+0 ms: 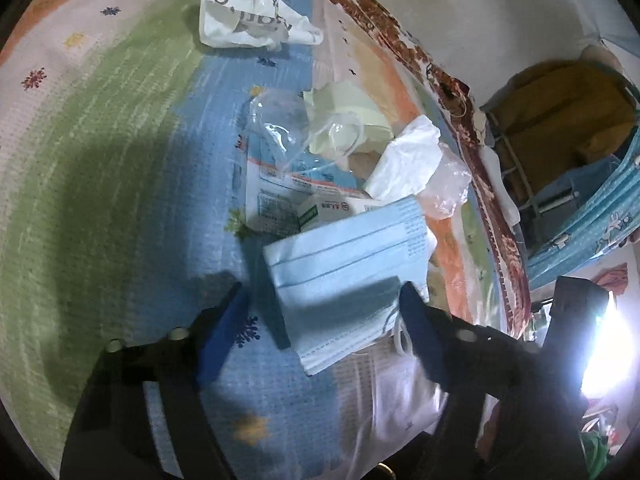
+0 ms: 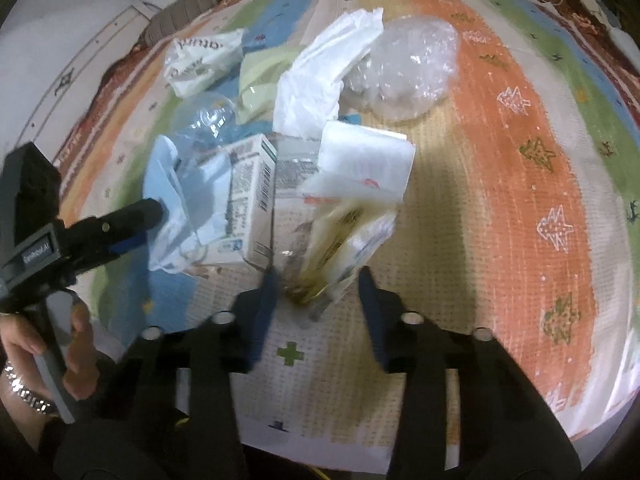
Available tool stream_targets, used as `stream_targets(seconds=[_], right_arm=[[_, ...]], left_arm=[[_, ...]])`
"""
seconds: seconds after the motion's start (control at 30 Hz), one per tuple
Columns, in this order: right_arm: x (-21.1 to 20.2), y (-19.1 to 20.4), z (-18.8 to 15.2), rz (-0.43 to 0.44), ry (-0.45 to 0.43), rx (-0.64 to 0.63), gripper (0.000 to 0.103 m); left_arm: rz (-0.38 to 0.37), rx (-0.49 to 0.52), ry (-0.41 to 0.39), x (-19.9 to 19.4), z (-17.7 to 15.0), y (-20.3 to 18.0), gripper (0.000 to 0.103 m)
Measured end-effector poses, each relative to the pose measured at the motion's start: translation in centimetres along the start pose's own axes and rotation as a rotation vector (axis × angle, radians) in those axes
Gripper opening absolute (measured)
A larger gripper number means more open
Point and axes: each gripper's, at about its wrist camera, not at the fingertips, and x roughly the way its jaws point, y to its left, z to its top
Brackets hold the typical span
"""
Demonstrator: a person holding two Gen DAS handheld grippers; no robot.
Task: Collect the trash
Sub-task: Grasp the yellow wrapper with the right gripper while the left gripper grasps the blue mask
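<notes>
Right wrist view: right gripper (image 2: 316, 284) spread, straddling wrapper (image 2: 340, 240).
Left gripper (image 1: 320, 304): spread, face mask (image 1: 344, 256) between.
Progress: pile uncollected; carton (image 2: 248, 200) at 10 o'clock.

The crumpled white bag (image 1: 248, 8) at upper centre of the left wrist view bears large grey letters, partly legible as "atural". The carton's (image 2: 250, 200) print and barcode stay unreadable.

A striped rug (image 2: 500, 168) in orange, green, blue and cream covers the floor, with small tree and flower motifs and a dark red patterned border (image 1: 496, 208) along its far edge. Beyond the border lies pale bare floor (image 1: 480, 12). At the far right stands a shelf (image 1: 560, 128) with a brownish-yellow cloth on it, beside a blue patterned fabric (image 1: 592, 236).
</notes>
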Motion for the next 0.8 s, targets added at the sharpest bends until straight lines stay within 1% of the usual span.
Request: stream_targets(seconds=[0.03,0.07,0.1,0.13,0.17,0.23,0.33,0.47,0.6,0.73,0.8], right_arm=[[0.0,0.0,0.0,-0.008,0.002,-0.001,0.026],[-0.1,0.0,0.1,-0.011,0.001,-0.001,0.023],[-0.2,0.0,0.2,-0.01,-0.003,-0.005,0.02],[-0.4,0.0,0.3,-0.008,-0.01,-0.009,0.019],[-0.7,-0.1,0.3,-0.005,-0.016,-0.012,0.018],[-1.1,-0.1,0.2,-0.011,-0.018,-0.02,0.016],[-1.4,0.1,0.0,0.005,-0.014,-0.027,0.015],[-2.4,0.7,0.3,0.005,-0.036,-0.062,0.014],[-3.9,1.6,0.6,0.028,-0.063,-0.094,0.014],[-5.2,2.3,0.8,0.021,-0.095,-0.135,0.014],[-5.7,2.6,0.8,0.027,-0.1,-0.142,0.014]], left_arm=[[-0.003,0.002,-0.005,-0.1,0.0,-0.2,0.056],[-0.006,0.003,-0.009,-0.2,0.1,-0.4,0.052],[0.0,0.006,-0.013,-0.4,0.1,-0.5,0.04],[0.011,0.014,-0.017,-0.5,0.1,-0.7,0.022],[0.017,0.027,-0.025,-0.9,0.1,-1.1,0.018],[0.041,0.043,-0.033,-1.5,0.1,-2.0,0.015],[0.034,0.062,-0.024,-2.0,0.2,-3.0,0.011],[0.112,0.151,-0.019,-2.6,0.4,-4.8,0.009],[0.15,0.205,-0.021,-3.5,0.8,-6.7,0.008],[0.203,0.27,-0.019,-4.8,0.0,-8.7,0.007],[0.229,0.313,-0.032,-5.9,-0.3,-10.1,0.007]])
